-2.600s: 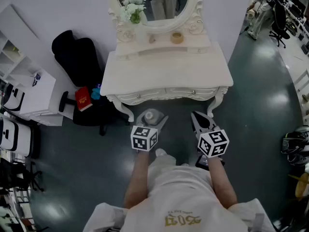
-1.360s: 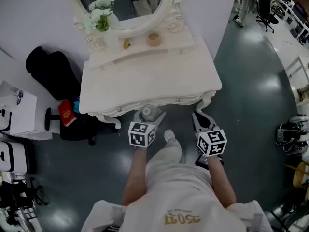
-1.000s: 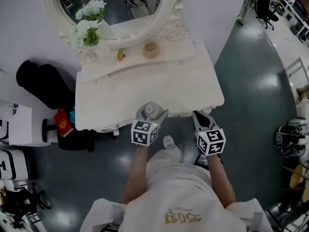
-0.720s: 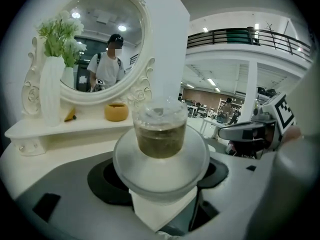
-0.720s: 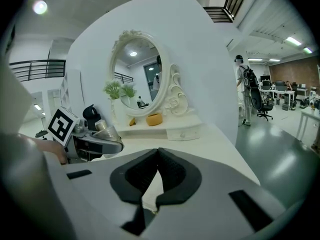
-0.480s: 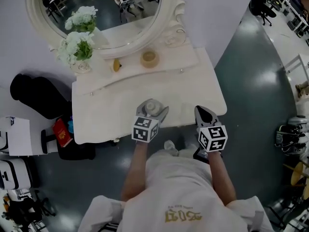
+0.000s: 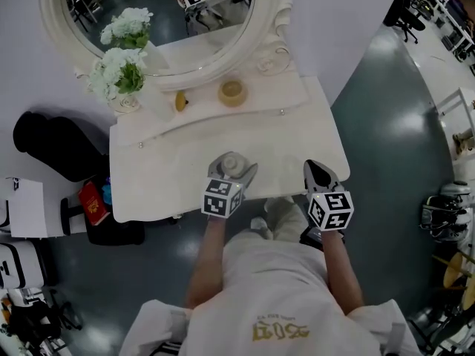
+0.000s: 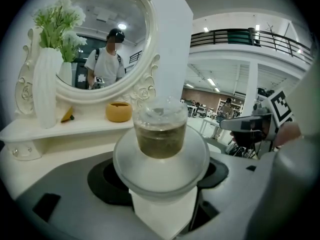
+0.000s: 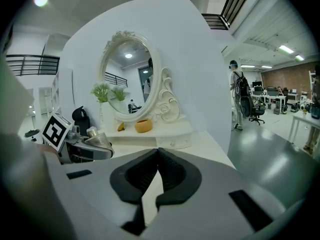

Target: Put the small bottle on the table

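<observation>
A small clear bottle (image 8: 161, 134) with a see-through cap and brownish contents stands upright between the jaws of my left gripper (image 7: 231, 170), which is shut on it. In the head view the small bottle (image 7: 231, 165) hangs over the front part of the white dressing table (image 7: 163, 162). In the right gripper view the bottle (image 9: 93, 133) and the left gripper show at the left. My right gripper (image 7: 319, 175) is shut with nothing in it, at the table's front right corner.
On the table's raised back shelf stand a white vase of flowers (image 7: 122, 76), a small yellow thing (image 7: 179, 100) and a tan tape roll (image 7: 231, 91), below an oval mirror (image 7: 163, 13). A black bag (image 7: 52, 143) and a red box (image 7: 90, 199) lie at the left on the floor.
Over the earlier frames the table has drawn closer and both grippers have come forward from over the floor to over the table's front edge. The bottle stays gripped.
</observation>
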Demonstrator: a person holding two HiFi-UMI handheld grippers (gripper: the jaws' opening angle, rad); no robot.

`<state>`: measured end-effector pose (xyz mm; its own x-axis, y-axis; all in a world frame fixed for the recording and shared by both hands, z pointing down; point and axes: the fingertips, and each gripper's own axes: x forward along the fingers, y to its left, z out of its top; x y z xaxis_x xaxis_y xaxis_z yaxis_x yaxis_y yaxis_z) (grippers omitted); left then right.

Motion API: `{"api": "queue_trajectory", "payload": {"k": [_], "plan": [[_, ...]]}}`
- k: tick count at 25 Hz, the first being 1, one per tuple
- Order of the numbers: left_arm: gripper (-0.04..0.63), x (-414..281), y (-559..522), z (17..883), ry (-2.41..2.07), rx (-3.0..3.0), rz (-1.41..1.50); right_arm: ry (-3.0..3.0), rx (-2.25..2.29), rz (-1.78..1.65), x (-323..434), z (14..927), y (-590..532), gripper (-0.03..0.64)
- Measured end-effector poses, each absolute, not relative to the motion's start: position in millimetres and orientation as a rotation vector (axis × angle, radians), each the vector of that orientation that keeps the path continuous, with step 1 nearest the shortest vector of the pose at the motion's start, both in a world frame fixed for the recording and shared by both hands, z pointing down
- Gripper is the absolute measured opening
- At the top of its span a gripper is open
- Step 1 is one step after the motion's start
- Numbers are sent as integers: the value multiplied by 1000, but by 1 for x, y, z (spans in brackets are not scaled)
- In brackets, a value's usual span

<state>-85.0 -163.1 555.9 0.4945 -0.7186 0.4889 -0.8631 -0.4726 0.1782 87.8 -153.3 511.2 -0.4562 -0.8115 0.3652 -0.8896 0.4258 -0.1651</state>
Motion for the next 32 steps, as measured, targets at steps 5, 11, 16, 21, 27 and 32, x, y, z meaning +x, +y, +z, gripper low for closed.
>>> {"api": "queue_trajectory", "payload": {"k": [5,11,16,21,27,32], "plan": [[350,-90,-172,560,-1325,2330,505,-2457,1471,501,82,517,-164,12],[350,-88,-183,570,-1311,2322,530,-2445,1458,517,83,523,-180,12],[350,-84,-191,577,-1293,2318,558,-2443,1430,539,79,529,-189,12],[350,-79,-201,591,-1269,2310,588,-2426,1399,562,76,541,-199,12],[350,-71,-210,611,-1236,2296,638,-2399,1395,590,83,552,-211,12],[350,-61,-221,620,-1204,2301,663,-2383,1392,612,88,560,-224,14]]}}
